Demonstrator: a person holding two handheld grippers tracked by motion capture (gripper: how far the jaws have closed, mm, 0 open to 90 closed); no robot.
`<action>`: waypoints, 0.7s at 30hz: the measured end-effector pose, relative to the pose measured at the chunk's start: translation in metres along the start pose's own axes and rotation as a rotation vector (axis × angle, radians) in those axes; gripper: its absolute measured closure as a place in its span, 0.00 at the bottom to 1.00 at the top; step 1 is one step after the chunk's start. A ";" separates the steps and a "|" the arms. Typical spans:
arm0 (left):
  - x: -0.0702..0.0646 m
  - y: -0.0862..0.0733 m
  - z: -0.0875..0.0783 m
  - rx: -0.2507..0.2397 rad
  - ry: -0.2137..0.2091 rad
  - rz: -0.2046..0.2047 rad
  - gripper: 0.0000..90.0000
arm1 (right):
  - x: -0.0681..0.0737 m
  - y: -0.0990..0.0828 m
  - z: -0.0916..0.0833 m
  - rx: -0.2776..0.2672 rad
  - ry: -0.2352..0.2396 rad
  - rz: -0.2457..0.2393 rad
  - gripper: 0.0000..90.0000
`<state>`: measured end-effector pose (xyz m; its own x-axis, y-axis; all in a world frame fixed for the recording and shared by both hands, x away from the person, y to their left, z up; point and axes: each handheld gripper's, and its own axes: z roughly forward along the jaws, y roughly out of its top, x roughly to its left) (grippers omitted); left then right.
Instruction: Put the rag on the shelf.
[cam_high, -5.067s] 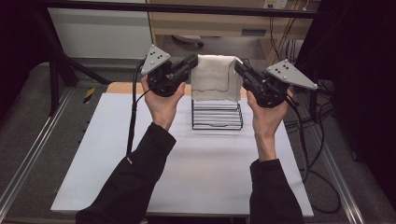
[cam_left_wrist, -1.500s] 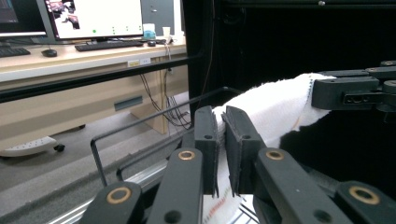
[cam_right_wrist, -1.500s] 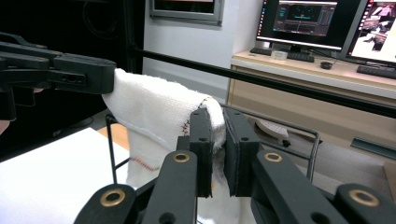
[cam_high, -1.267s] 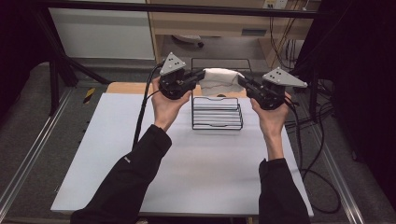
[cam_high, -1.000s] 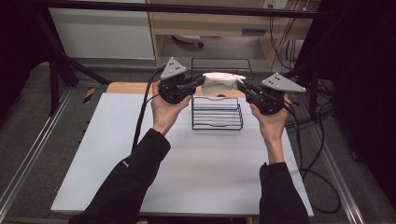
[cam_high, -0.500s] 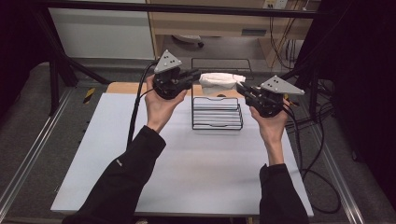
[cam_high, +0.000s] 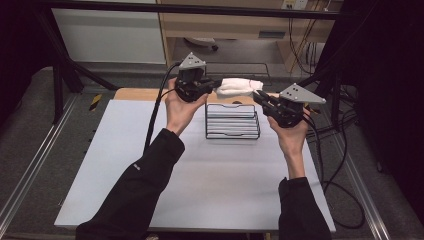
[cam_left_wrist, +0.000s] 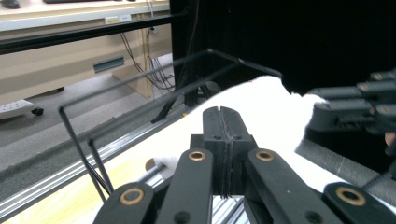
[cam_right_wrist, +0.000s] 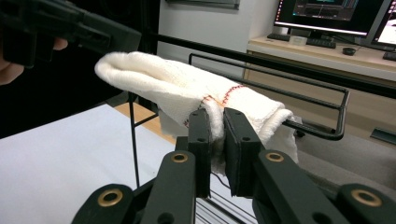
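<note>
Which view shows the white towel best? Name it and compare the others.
The right gripper view: the towel sits close, folded over the rack's rail, its red stitching visible, pinched in the right gripper. The high view shows it small and far. The left gripper view shows a washed-out patch.

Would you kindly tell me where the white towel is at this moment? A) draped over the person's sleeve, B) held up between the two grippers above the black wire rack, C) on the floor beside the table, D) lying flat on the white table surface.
B: the white towel spans from the left gripper to the right gripper, whose fingers pinch its fabric, above the wire rack.
</note>
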<state>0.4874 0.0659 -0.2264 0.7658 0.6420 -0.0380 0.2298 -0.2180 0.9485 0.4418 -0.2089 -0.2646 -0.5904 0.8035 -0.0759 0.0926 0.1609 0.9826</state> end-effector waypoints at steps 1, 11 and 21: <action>-0.001 -0.003 0.000 0.002 -0.003 0.001 1.00 | 0.000 0.000 0.000 0.002 0.000 -0.002 0.90; 0.000 -0.018 0.004 0.019 -0.009 0.006 1.00 | 0.003 -0.001 -0.004 0.022 0.022 0.004 0.78; -0.001 -0.032 0.013 0.044 0.009 0.024 1.00 | 0.005 0.001 0.000 0.052 0.053 0.028 0.93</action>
<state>0.4876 0.0625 -0.2604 0.7662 0.6425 -0.0129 0.2379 -0.2649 0.9345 0.4386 -0.2050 -0.2638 -0.6282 0.7771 -0.0381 0.1508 0.1696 0.9739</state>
